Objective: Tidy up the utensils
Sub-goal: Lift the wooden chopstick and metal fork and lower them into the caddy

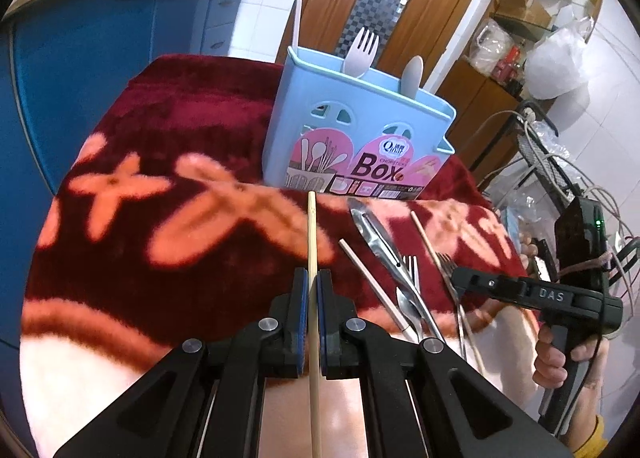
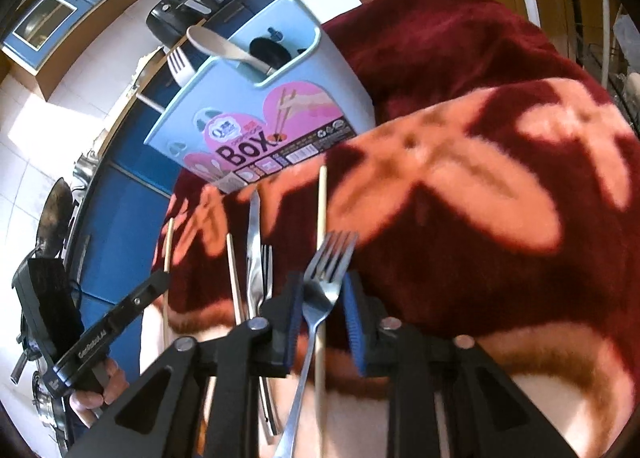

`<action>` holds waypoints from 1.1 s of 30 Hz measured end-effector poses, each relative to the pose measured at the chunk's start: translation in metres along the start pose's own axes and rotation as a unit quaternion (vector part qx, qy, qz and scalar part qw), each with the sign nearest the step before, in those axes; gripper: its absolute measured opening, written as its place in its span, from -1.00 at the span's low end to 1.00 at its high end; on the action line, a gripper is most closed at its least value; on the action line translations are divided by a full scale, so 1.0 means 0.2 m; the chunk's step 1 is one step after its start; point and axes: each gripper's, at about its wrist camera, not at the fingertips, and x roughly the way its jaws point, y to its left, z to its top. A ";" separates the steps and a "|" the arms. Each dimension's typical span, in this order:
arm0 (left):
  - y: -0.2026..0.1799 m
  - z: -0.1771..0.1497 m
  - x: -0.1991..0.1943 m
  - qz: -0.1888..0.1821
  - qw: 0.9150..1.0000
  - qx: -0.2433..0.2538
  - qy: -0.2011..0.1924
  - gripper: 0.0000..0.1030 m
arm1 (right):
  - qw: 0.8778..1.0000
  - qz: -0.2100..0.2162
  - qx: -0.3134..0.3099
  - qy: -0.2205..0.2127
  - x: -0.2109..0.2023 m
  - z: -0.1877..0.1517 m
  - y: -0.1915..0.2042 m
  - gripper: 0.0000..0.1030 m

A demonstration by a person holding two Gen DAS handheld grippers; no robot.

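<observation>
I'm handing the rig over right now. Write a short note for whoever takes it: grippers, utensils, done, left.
Left hand-held gripper: shut on a wooden chopstick.
Right hand-held gripper: around a metal fork; grip unconfirmed.
Blue chopstick box stands on the red blanket; it already holds a plastic fork and a spoon.
Left on the blanket: knife, another fork, two chopsticks.

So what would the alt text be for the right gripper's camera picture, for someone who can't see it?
A hand-held gripper has a metal fork between its blue pads, above a red flowered blanket. Ahead stands a light blue utensil box with a spoon inside; a knife and chopsticks lie on the blanket.
</observation>
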 end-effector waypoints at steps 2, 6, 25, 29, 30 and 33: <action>0.01 0.00 -0.01 -0.004 1.000 0.000 -0.004 -0.92 | 1.000 -0.002 -0.006 -0.008 -0.01 0.01 0.00 -0.77; 0.01 0.01 -0.04 -0.012 1.000 0.002 -0.016 -0.92 | 0.999 0.012 -0.026 -0.015 -0.04 0.00 0.04 -0.86; -0.10 0.19 -0.22 -0.036 0.990 0.016 -0.139 -0.92 | 0.969 0.023 -0.127 -0.210 -0.42 -0.05 0.37 -0.94; -0.12 0.30 -0.24 -0.027 0.984 0.014 -0.177 -0.92 | 0.960 0.022 -0.121 -0.250 -0.47 0.00 0.38 -0.94; -0.12 0.33 -0.25 -0.024 0.982 0.014 -0.188 -0.92 | 0.959 0.022 -0.121 -0.255 -0.48 0.02 0.38 -0.94; -0.13 0.44 -0.27 -0.019 0.976 0.014 -0.217 -0.92 | 0.954 0.023 -0.125 -0.271 -0.50 0.08 0.40 -0.94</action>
